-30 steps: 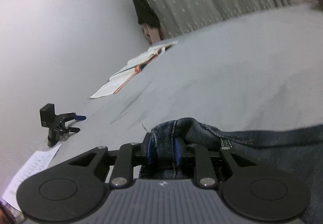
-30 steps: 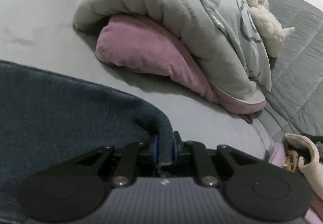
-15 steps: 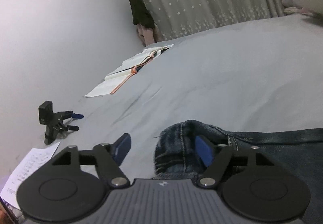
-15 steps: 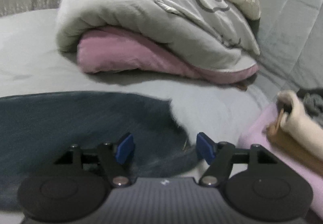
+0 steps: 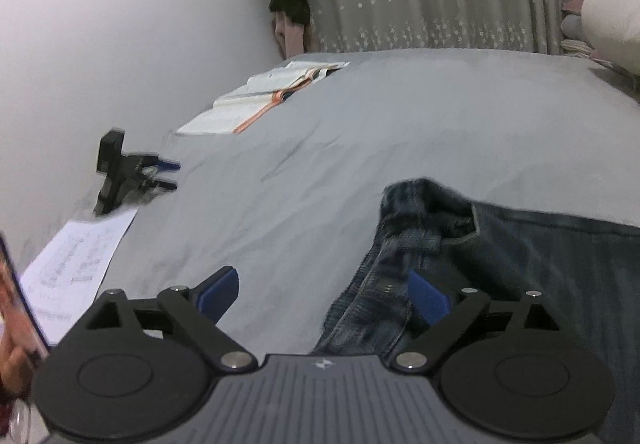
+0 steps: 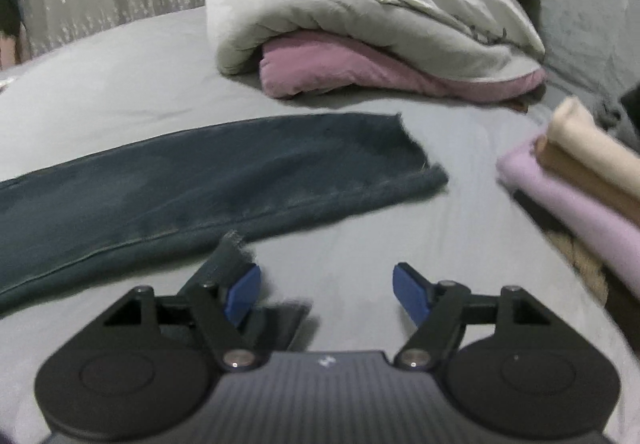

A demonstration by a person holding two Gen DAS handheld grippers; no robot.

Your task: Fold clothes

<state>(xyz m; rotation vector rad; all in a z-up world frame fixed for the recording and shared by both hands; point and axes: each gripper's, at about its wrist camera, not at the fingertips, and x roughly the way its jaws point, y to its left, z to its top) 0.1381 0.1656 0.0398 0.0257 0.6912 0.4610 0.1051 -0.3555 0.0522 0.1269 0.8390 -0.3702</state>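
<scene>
Dark blue jeans lie flat on the grey bed. In the left wrist view their waistband end (image 5: pixel 424 220) rests just ahead and to the right, with my left gripper (image 5: pixel 322 294) open; the right pad overlaps the denim edge, nothing is clamped. In the right wrist view the leg end (image 6: pixel 248 172) stretches across the bed, its frayed hem at the right. My right gripper (image 6: pixel 324 292) stands open a little short of the leg, over bare sheet.
An open book (image 5: pixel 264 100), a black clamp tool (image 5: pixel 124 172) and a printed sheet (image 5: pixel 76 264) lie at the bed's left. A rolled grey and pink duvet (image 6: pixel 360 24) sits behind the jeans. Folded clothes (image 6: pixel 580 180) are stacked at the right.
Both grippers held the jeans shut a second ago, then opened and let go. Both have since drawn back from the fabric, which now lies flat on the bed.
</scene>
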